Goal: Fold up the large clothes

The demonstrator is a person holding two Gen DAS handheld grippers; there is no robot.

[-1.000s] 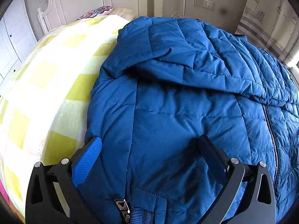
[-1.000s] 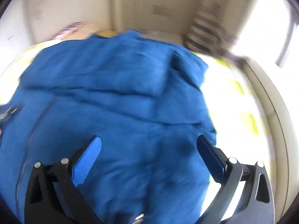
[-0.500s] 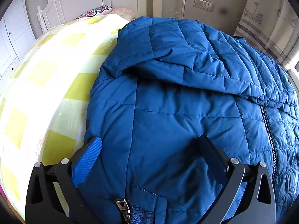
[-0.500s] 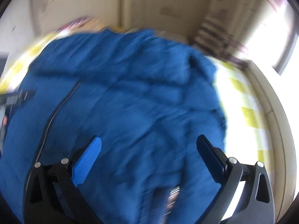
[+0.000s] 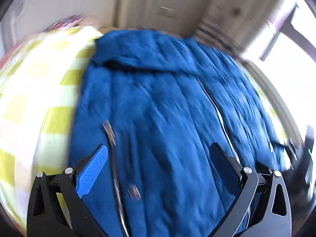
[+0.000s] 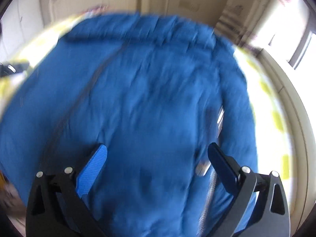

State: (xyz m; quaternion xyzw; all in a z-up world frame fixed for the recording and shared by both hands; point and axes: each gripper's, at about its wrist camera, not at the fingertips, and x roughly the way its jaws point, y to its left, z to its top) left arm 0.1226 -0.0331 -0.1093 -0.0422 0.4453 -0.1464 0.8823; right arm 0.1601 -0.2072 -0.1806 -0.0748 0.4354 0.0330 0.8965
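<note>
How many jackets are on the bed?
1. A blue jacket lies spread over the yellow-checked bed, hood end toward the far wall, filling both views. Anything beneath it would be hidden.

No readable text, labels or numbers — frames motion-blurred

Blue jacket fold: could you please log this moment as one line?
blue jacket: spread on checked bedspread | left gripper: open | right gripper: open | both views blurred
</note>
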